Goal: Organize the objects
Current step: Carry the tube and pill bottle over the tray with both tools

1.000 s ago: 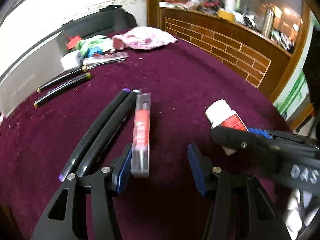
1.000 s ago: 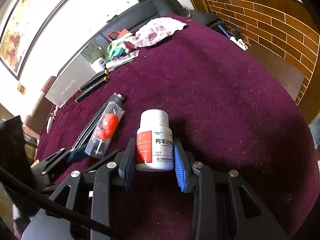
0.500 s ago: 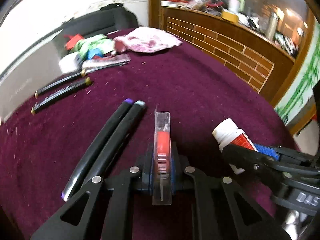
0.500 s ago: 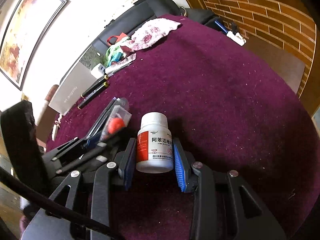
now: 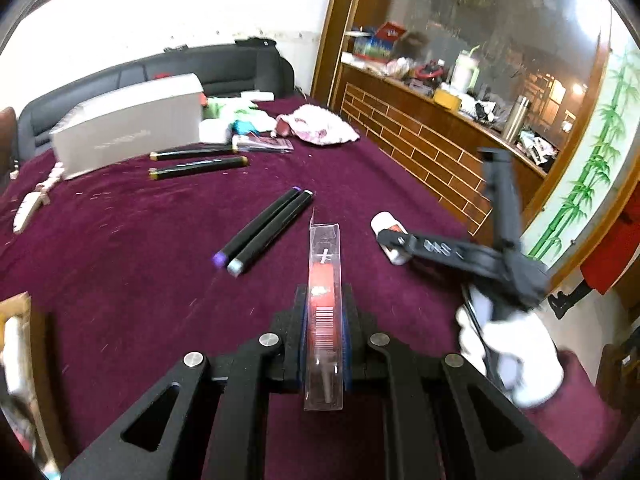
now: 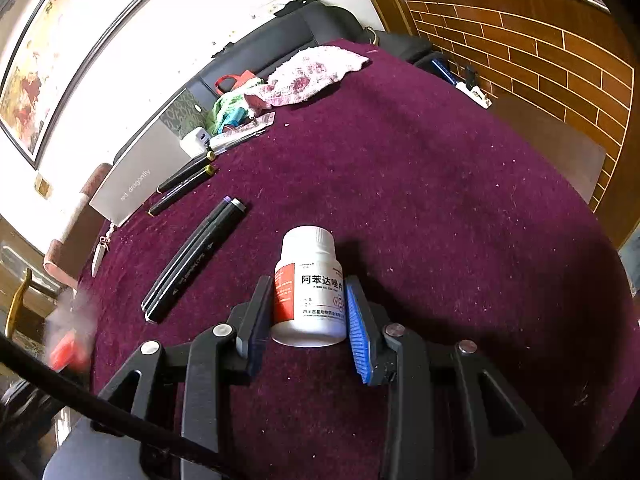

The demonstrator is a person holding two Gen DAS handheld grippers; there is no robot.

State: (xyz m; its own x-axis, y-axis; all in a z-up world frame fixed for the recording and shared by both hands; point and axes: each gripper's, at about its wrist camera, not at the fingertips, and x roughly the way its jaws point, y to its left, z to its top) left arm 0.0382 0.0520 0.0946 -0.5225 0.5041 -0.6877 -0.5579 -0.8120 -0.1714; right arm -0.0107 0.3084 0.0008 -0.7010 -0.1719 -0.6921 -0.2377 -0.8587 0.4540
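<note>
Objects lie scattered over a maroon-covered tabletop (image 5: 140, 248), and the sorting looks only partly done. Left tongs (image 5: 325, 344) are clenched on a clear packet (image 5: 325, 300) with something red inside, held on edge and lifted off the cloth, pointing away from the camera. Right tongs (image 6: 307, 316) grasp a white pill bottle (image 6: 310, 292) with a red and white label; it stands upright between the blue pads, its base at or just above the cloth, which one cannot be told. A white-gloved hand (image 5: 516, 356) holds the right tool.

Judging from how things lie, two items are in hand and neither has been set down anywhere yet. Left on the cloth are two black markers (image 5: 266, 232) side by side near the middle. Farther back lie two gold-capped pens (image 5: 196, 162), roughly parallel, near a grey box (image 5: 128, 124). Beyond them sit a small white item, some flat packets, green and blue fabric, and a pink patterned cloth (image 5: 320, 126). A pale carved piece (image 5: 34, 200) rests near the left edge. No tray or bin for sorted things is visible.
</note>
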